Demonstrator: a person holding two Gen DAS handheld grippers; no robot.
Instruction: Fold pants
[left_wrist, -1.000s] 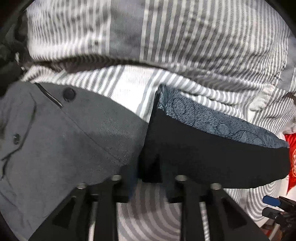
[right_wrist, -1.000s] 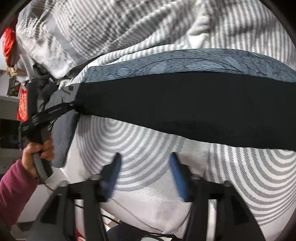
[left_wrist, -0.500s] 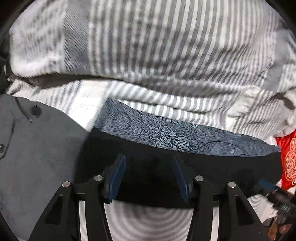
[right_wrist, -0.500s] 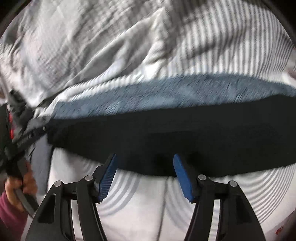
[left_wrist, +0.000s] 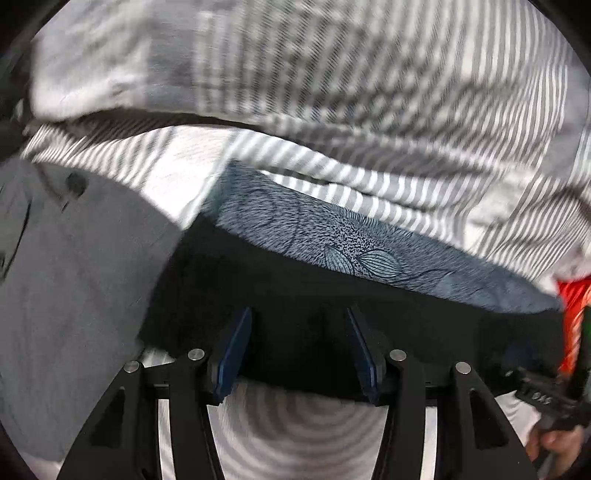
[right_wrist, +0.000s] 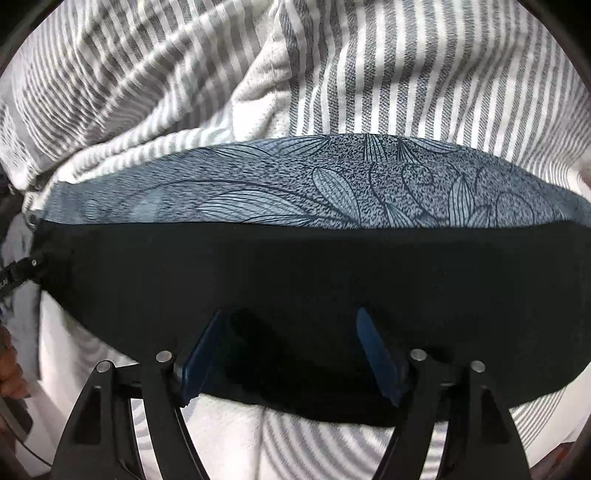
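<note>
The pants (left_wrist: 303, 295) lie in a long band across the striped bed, black along the near side with a blue leaf-print strip (left_wrist: 332, 240) behind. They also fill the right wrist view (right_wrist: 295, 280). My left gripper (left_wrist: 299, 350) is open, its blue pads (left_wrist: 232, 350) over the near black edge, with fabric between the jaws. My right gripper (right_wrist: 291, 350) is open over the same black edge further along, its pads (right_wrist: 376, 358) astride the fabric.
A grey garment with buttons (left_wrist: 74, 258) lies left of the pants. A rumpled grey-and-white striped duvet (left_wrist: 332, 92) rises behind. The other gripper and hand show at the right edge (left_wrist: 554, 398). Something red (left_wrist: 572, 306) lies at the far right.
Both grippers moved forward onto the pants' near black edge. The left gripper, shut on the black fabric one second ago, now stands open.
</note>
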